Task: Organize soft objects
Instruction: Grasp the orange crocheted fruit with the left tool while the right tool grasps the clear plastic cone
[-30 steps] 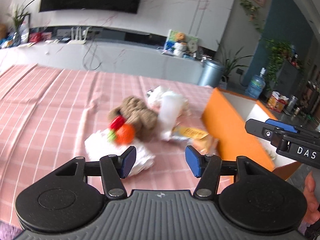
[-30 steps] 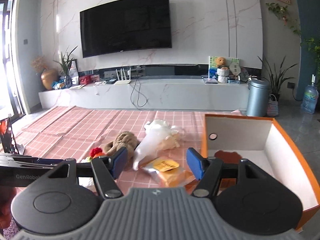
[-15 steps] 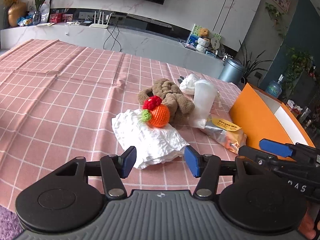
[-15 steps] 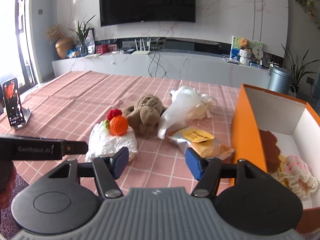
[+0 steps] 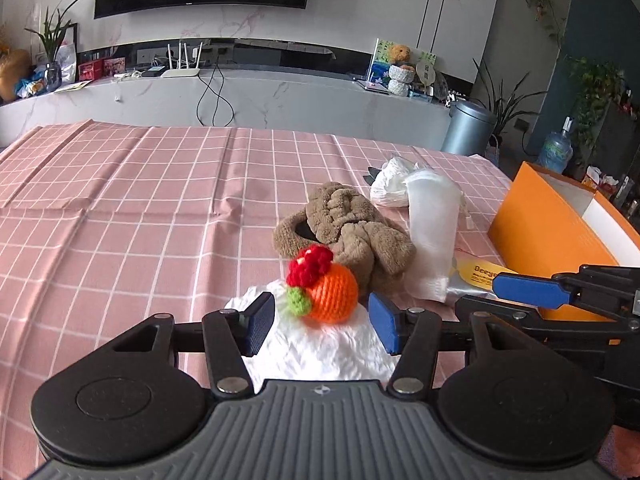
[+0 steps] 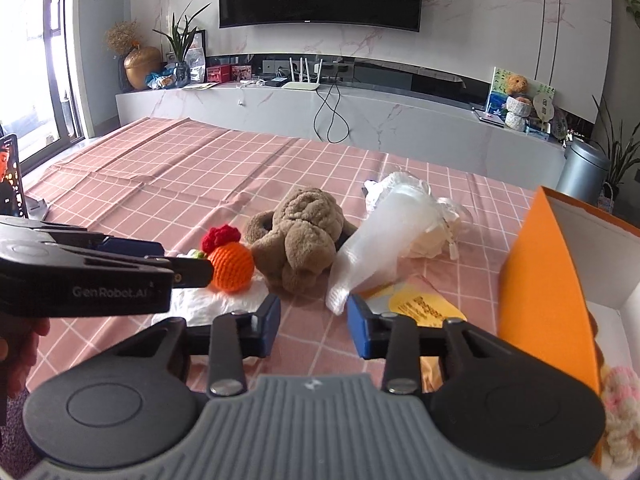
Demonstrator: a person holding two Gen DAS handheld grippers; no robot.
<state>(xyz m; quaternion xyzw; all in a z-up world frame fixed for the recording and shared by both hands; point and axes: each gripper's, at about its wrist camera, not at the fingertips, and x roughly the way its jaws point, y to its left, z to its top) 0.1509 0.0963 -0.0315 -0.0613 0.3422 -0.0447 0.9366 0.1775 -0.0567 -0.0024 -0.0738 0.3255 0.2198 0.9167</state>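
the left gripper (image 5: 322,322) has closed in over the last second: a second ago the pile sat well ahead of its blue pads, and now the orange crocheted ball with a red and green tuft (image 5: 330,292) sits just ahead of and between its fingertips, resting on the crumpled white cloth (image 5: 320,350) that spreads under the jaws. its jaws stand wide and hold nothing. that reads as an approach to the first grasp on this side, either the ball or the cloth beneath it; which one i cannot tell

the right gripper (image 6: 314,320) has also dropped lower and nearer to the pink checked tablecloth (image 6: 168,184). its jaws are wide too, empty, aimed at the gap between the brown plush toy (image 6: 300,236) and the yellow-labelled clear packet (image 6: 416,308), with the translucent white bag (image 6: 380,244) lying across behind them

the orange cardboard box with white inside (image 6: 536,292) stands just right of the pile, and a pink and cream knitted piece (image 6: 618,408) already lies in it, so sorting looks begun, with most soft things left on the table
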